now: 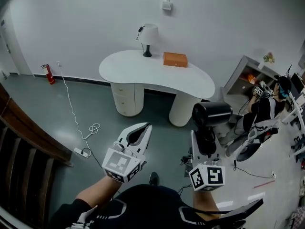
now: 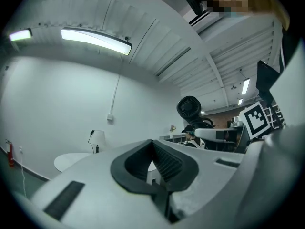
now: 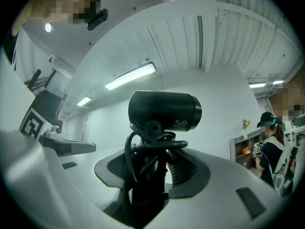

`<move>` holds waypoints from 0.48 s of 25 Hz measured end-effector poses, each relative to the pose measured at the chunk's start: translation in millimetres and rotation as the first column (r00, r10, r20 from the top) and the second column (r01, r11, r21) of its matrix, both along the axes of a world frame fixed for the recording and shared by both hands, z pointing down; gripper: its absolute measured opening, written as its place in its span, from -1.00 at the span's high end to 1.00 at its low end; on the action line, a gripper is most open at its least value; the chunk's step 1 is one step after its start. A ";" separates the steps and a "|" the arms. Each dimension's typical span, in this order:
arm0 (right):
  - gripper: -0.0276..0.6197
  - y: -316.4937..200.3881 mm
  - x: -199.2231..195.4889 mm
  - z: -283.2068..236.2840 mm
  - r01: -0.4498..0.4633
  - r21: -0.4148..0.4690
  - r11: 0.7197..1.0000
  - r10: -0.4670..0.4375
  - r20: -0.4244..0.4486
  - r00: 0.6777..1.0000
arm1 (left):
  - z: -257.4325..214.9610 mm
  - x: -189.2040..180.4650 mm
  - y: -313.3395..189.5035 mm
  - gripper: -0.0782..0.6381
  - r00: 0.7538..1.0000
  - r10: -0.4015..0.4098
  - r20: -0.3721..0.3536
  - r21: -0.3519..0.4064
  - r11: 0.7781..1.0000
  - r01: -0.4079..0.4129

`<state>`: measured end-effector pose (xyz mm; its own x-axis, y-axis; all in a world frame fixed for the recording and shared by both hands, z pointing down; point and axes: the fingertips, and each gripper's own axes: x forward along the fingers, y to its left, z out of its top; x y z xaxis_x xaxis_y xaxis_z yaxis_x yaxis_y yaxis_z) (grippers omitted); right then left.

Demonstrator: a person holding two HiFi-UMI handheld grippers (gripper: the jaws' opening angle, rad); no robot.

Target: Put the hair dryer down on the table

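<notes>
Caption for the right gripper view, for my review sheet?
Right tongs clamped on the handle of a black hair dryer, its cord looped round the handle, beneath a ceiling light.

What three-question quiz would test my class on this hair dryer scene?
1. Which gripper's fingers hold the hair dryer?
2. Fill in: on the table, beside the lamp, sits an orange ____.
3. True or false: the hair dryer already lies on the table.
Key: 1 the right gripper; 2 box; 3 false.
</notes>
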<state>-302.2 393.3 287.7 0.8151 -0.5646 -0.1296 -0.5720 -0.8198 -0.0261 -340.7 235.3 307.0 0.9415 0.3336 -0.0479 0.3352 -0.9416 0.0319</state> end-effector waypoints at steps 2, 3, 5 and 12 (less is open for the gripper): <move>0.22 2.5 17.6 1.0 0.008 -0.004 1.000 -0.008 0.005 1.000 | 2.1 17.9 9.1 0.76 1.000 0.014 0.007 0.000 1.000 -0.014; 0.22 4.7 26.5 2.2 0.010 -0.002 1.000 -0.010 0.008 1.000 | 2.7 26.2 14.7 0.76 1.000 0.022 0.010 0.004 1.000 -0.022; 0.22 8.1 43.8 4.3 0.016 0.006 1.000 -0.016 0.011 1.000 | 2.0 41.6 22.6 0.76 1.000 0.025 0.011 0.017 1.000 -0.025; 0.22 16.8 96.8 9.9 0.024 0.012 1.000 -0.025 0.020 0.999 | 5.0 92.1 23.6 0.76 0.999 -0.015 0.032 0.032 0.999 0.014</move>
<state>-205.4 410.0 297.6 0.8036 -0.5829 -0.1199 -0.5912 -0.8052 -0.0476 -248.6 258.8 312.0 0.9470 0.3211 -0.0070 0.3212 -0.9469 0.0126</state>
